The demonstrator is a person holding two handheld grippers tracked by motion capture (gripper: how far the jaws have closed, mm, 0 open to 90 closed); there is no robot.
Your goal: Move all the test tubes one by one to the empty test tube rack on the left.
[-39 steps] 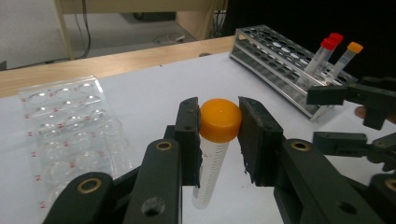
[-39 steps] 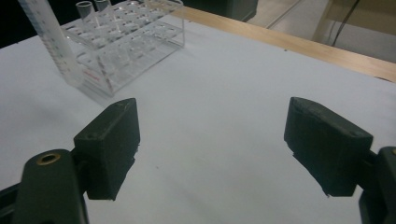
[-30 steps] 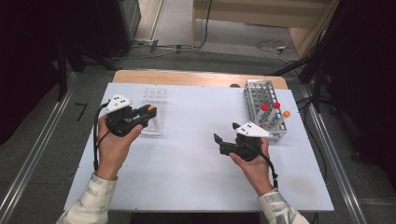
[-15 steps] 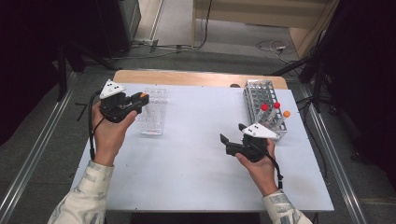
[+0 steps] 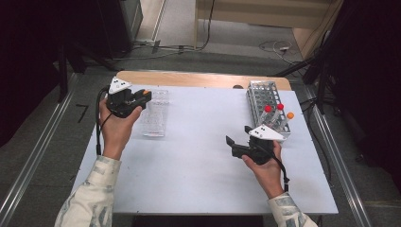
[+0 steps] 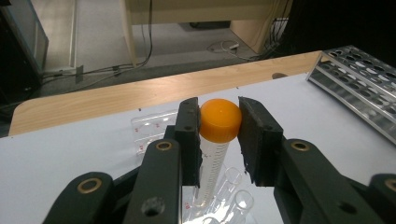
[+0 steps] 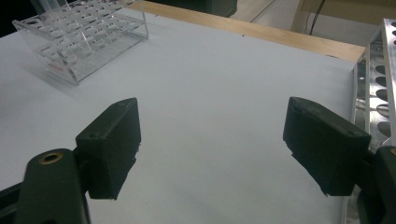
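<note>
The tube (image 6: 212,149), clear with printed marks and an orange cap (image 6: 220,119), hangs upright in the left gripper (image 6: 219,140), whose two black jaws pinch it at the cap, one pad on each side. Its lower end reaches down among the open wells of the clear rack (image 6: 154,128) below; whether it touches the rack cannot be told. In the high view the left gripper (image 5: 140,98) sits over the near-left edge of that clear rack (image 5: 155,118), held in the person's left hand (image 5: 117,127), with the orange cap just showing at its tip. The clear rack stands on the left part of the white table (image 5: 198,156), near the wooden strip along the far edge. Well apart, on the right side, the right gripper (image 5: 239,137) rests low over bare table in the right hand (image 5: 267,168), its jaws spread wide with nothing between them; the right gripper view shows the same gap (image 7: 212,140) over plain white surface. Just beyond it stands the metal rack (image 5: 265,97), with two red-capped tubes (image 5: 273,109) and one orange-capped tube (image 5: 290,115) at its near end. The metal rack's edge (image 7: 373,84) runs along the right of the right gripper view.
</note>
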